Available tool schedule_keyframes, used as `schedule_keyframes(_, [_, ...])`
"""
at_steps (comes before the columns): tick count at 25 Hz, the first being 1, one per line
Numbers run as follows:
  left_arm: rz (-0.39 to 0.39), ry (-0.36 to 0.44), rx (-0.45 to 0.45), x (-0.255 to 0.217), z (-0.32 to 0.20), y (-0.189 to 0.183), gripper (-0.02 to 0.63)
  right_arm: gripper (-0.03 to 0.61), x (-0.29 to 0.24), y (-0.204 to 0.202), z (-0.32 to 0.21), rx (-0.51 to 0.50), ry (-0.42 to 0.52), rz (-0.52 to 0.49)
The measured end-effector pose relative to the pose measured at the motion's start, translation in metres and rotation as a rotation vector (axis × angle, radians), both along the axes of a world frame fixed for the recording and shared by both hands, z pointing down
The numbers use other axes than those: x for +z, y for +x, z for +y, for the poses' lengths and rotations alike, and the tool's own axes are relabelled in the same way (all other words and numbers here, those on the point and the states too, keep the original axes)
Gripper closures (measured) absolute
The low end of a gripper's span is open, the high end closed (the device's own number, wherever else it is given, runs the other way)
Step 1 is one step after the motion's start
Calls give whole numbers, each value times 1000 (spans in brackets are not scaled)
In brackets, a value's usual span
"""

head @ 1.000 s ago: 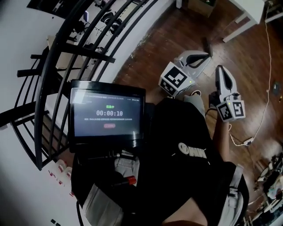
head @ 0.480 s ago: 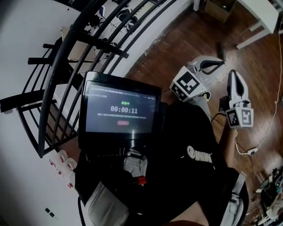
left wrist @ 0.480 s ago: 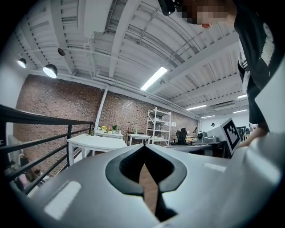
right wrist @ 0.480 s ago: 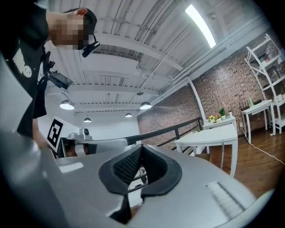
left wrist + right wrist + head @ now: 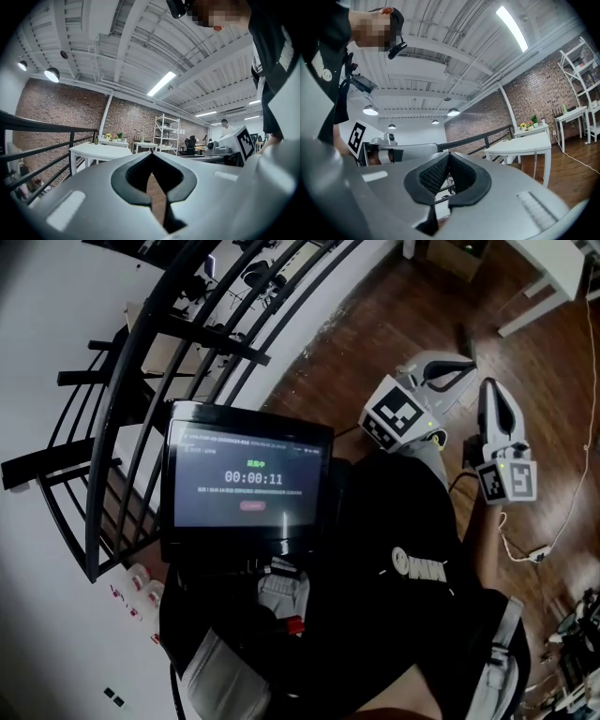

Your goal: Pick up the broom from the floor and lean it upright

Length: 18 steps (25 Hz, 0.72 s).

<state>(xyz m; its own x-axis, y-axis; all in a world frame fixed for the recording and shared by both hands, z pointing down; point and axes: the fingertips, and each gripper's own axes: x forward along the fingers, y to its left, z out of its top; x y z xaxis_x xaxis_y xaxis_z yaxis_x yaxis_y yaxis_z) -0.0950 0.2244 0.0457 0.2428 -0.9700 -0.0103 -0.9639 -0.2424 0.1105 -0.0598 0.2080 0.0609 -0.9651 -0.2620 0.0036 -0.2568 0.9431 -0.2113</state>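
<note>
Both tools are closed and empty. The left gripper point(image 5: 459, 365) has its jaws together with only wood floor point(image 5: 356, 343) showing through the pad gap. The right gripper point(image 5: 488, 390) is the same, pads meeting with nothing clamped. Both are held level, side by side, noses pointing away from the person.

No broom is clearly visible in any view. A short dark object point(image 5: 463, 338) lies on the floor just past the left gripper's nose. It might be part of the broom, but it's too small to tell. If so, it lies ahead with its long axis running away from the person, and the left gripper is nearer. Pickup not started, and the jaws need to open first.
</note>
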Motion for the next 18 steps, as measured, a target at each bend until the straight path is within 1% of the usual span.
schedule_keyframes(6, [-11,5,-2,-1,0,1,600,577,-1,-3,-2,-3,2,-2])
schedule_keyframes(10, [-9,-5,0,0,0,2,600,577,1,-2,-2,9,17,10])
schedule_keyframes(14, [-7,4,-2,-2,-1,1,600,577,2,-3,-3,10,18,13])
schedule_keyframes(18, [-25,13,-4,-4,-1,2,600,577,2,-2,-3,12,11,15])
